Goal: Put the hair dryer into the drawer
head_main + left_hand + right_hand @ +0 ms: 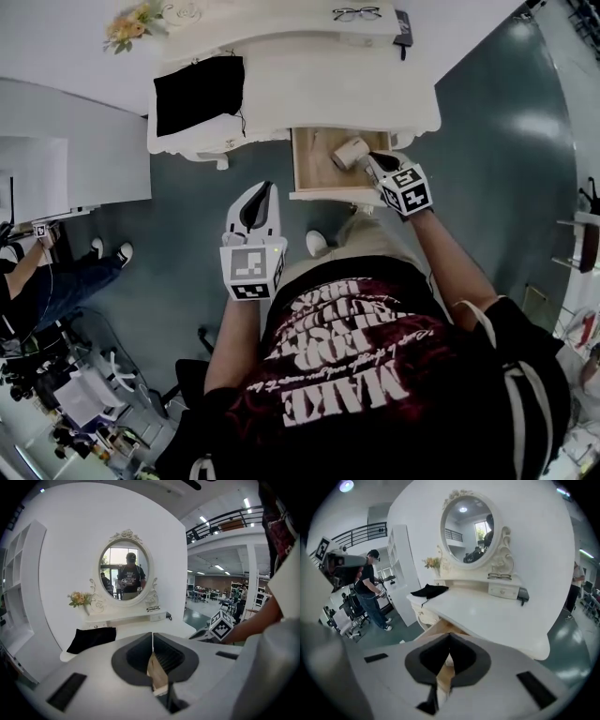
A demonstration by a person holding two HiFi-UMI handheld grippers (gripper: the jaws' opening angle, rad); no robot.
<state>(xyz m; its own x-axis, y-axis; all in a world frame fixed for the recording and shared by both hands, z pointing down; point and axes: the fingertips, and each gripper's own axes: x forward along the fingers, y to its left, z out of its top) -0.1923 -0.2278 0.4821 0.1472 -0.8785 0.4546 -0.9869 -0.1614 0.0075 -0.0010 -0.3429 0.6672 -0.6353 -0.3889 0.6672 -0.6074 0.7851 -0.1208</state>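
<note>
Nearest the lens, a person's printed dark T-shirt (366, 375) filled the foreground. Beyond it, the pale hair dryer (351, 152) lay inside the open wooden drawer (300, 169) of a white dressing table (309, 75). It rested just beside the tip of the right gripper (375, 165), whose jaws were pressed together. The left gripper (263, 190), jaws likewise closed on nothing, hung over the teal floor (187, 234), apart from the drawer. A black cloth (199, 91), spectacles (356, 13) and flowers (131, 23) sat on the table, below an oval mirror (125, 576).
</note>
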